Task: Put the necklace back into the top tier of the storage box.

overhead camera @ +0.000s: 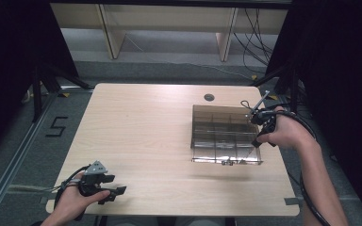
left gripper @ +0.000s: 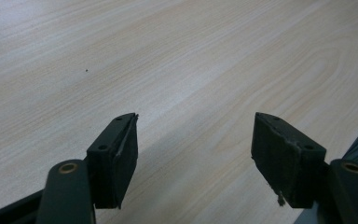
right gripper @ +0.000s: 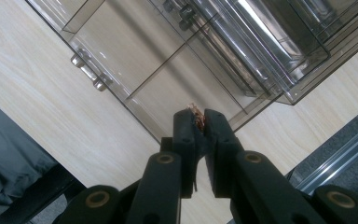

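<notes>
1. The right gripper hung over the near right corner of the smoky transparent plastic organiser box, which sat at about three o'clock on the pale wooden surface, well away from the left hand.
2. In the right gripper view its fingers were pressed nearly together on a tiny brownish, ragged-edged scrap, too small to identify, so the pick-up appeared done.
3. That scrap was poised above a compartment at the box's edge, with the divider walls running away toward twelve o'clock in that view. I judged the carry to be all but finished and the release to be the step left.
4. The compartments visible through the tinted walls looked bare. Two small metallic latches or studs showed along the box's near edge. If more pieces were meant to be sorted, none lay in sight on the surface.
5. The left gripper rested at about seven o'clock, near the front edge, in the person's left hand. Its fingers stood wide apart with nothing between them, above bare wood grain, so it seemed to have no part in this step.
6. Remaining, by my reading: lower the scrap into the chosen compartment, part the fingers, and lift clear without nudging the light box.
</notes>
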The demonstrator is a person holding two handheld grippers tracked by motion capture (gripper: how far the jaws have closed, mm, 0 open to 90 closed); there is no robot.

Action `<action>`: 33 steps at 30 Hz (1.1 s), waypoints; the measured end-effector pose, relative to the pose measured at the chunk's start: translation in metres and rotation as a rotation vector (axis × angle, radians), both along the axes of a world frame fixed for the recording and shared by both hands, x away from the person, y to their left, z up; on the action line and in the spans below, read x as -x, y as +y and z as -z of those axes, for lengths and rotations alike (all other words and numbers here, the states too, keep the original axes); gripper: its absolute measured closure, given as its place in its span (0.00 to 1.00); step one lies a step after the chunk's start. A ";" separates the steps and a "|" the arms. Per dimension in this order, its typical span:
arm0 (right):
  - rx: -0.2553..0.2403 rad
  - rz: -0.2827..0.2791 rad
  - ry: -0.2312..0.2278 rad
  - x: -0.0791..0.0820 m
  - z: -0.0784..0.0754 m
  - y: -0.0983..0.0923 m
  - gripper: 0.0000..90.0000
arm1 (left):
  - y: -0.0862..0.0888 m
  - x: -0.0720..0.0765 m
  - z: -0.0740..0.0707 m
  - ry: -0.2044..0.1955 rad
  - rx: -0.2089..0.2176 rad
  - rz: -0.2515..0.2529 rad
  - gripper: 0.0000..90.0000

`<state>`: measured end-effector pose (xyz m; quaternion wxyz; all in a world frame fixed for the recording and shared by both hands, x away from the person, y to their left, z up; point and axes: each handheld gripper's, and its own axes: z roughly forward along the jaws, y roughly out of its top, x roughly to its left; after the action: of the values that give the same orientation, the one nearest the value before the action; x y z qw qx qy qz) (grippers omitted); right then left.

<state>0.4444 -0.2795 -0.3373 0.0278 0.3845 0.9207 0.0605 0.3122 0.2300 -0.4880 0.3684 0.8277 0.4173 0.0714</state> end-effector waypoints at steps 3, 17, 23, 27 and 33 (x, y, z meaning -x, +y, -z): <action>0.007 0.025 0.014 0.000 0.001 0.001 0.93 | 0.000 0.000 0.000 0.000 -0.001 0.001 0.35; 0.007 0.033 0.015 -0.003 0.007 0.001 0.93 | 0.000 0.000 0.000 -0.001 -0.001 0.004 0.35; 0.012 0.046 0.027 -0.004 0.010 0.001 0.93 | 0.000 0.000 0.000 0.007 0.008 -0.007 0.35; 0.016 0.049 0.037 -0.005 0.013 0.001 0.93 | 0.000 0.000 0.000 -0.001 -0.001 0.002 0.35; 0.017 0.037 0.040 -0.006 0.018 0.001 0.93 | 0.000 0.000 0.000 0.000 0.000 0.002 0.35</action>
<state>0.4505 -0.2782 -0.3550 0.0136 0.4026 0.9142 0.0445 0.3122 0.2303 -0.4879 0.3684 0.8281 0.4165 0.0712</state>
